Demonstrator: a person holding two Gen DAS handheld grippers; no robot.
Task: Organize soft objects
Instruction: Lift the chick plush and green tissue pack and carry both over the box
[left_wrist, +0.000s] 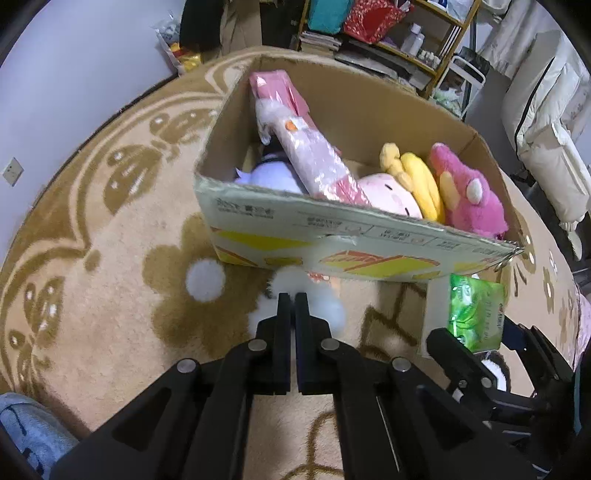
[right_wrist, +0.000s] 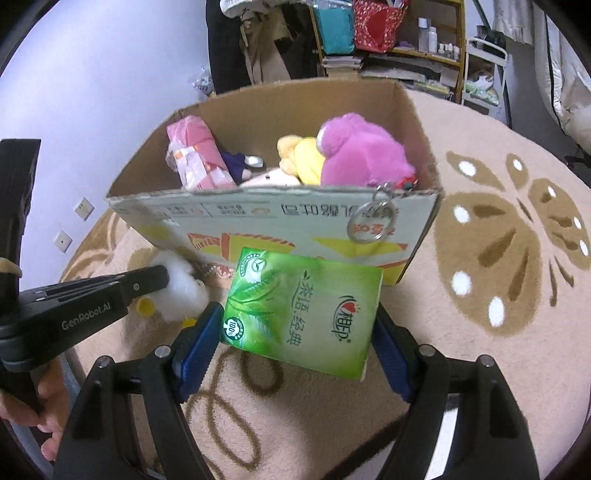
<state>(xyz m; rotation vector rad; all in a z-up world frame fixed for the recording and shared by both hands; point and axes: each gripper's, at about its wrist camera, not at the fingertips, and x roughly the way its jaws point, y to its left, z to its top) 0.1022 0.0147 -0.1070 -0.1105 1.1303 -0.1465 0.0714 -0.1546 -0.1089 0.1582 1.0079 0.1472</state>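
My left gripper (left_wrist: 294, 299) is shut on a small white plush toy (left_wrist: 314, 291) that lies on the carpet just in front of the cardboard box (left_wrist: 332, 225); its fingertips are buried in the fur. In the right wrist view the same gripper (right_wrist: 162, 275) meets the white plush toy (right_wrist: 181, 291) from the left. My right gripper (right_wrist: 297, 314) is shut on a green tissue pack (right_wrist: 306, 306), held off the carpet before the box (right_wrist: 258, 210), blue pads on both sides. The box holds a pink plush (right_wrist: 362, 155), a yellow plush (right_wrist: 303, 155) and a pink wrapped package (right_wrist: 192, 155).
A metal key ring (right_wrist: 371, 221) hangs over the box's near right corner. The box stands on a beige carpet (right_wrist: 498, 240) with brown flower patterns. Cluttered shelves (right_wrist: 424, 44) stand behind it, a wall on the left, white bedding (left_wrist: 546, 140) on the right. A hand (right_wrist: 48, 406) holds the left gripper.
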